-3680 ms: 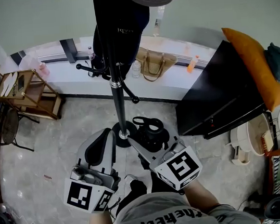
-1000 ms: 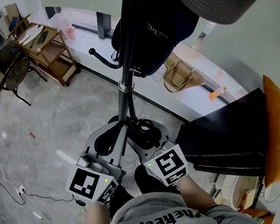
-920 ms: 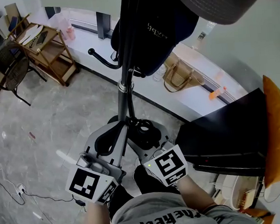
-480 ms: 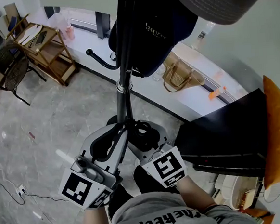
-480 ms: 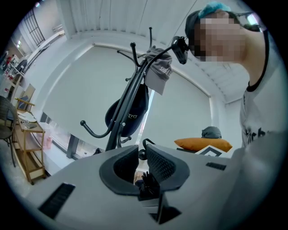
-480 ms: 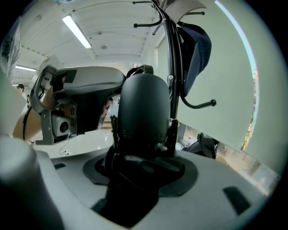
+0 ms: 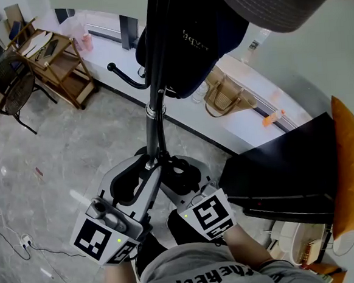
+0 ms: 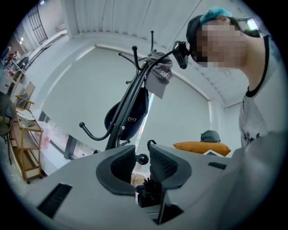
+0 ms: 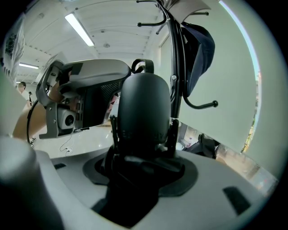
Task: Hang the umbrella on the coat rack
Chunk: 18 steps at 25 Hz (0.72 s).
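The black coat rack [image 7: 153,109] stands just ahead of me, its pole rising past a curved hook [image 7: 126,81]. A navy bag [image 7: 199,38] and a grey cap [image 7: 270,2] hang on it. My right gripper [image 7: 184,189] is shut on a folded black umbrella [image 7: 180,171], whose strap loop lies near the rack's base. In the right gripper view the umbrella [image 9: 144,112] fills the middle, with the rack pole [image 9: 175,58] right behind it. My left gripper [image 7: 136,171] stands open beside the pole. In the left gripper view its pads [image 8: 164,164] hold nothing and the rack [image 8: 130,101] leans beyond them.
A wooden shelf unit [image 7: 61,61] and a wire chair [image 7: 11,87] stand at the far left. A tan handbag [image 7: 225,94] rests on the white ledge behind the rack. A black cabinet [image 7: 282,166] with an orange cushion [image 7: 350,167] is close on the right.
Both grippers have drifted slightly down and left in the head view. The left one has tilted toward the pole, and the umbrella stays in the right one.
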Available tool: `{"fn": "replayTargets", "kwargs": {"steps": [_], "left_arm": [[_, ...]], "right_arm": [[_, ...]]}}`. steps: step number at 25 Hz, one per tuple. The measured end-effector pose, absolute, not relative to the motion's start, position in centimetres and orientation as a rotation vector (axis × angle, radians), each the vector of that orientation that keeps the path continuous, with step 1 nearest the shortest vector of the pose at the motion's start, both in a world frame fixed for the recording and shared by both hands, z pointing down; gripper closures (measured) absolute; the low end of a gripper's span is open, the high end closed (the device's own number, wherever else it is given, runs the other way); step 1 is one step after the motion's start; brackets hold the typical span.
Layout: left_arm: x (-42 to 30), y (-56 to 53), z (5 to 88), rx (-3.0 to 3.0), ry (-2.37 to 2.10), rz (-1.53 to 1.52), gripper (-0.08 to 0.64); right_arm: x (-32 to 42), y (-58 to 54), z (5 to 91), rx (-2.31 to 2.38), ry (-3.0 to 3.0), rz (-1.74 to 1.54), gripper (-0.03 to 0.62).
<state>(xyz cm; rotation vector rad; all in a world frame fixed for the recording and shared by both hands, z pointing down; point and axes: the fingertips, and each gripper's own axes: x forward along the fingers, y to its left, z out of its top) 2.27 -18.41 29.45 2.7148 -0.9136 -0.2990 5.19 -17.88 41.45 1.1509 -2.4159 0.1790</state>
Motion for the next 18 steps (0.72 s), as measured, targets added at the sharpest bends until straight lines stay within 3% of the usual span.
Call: {"fn": "replayTargets", "kwargs": {"steps": [18], "left_arm": [[2.5, -18.8, 31.2, 2.705, -0.927, -0.206, 0.443]], "right_arm": [[5.0, -17.9, 41.7, 1.135, -2.414, 0.197, 0.336]]}}
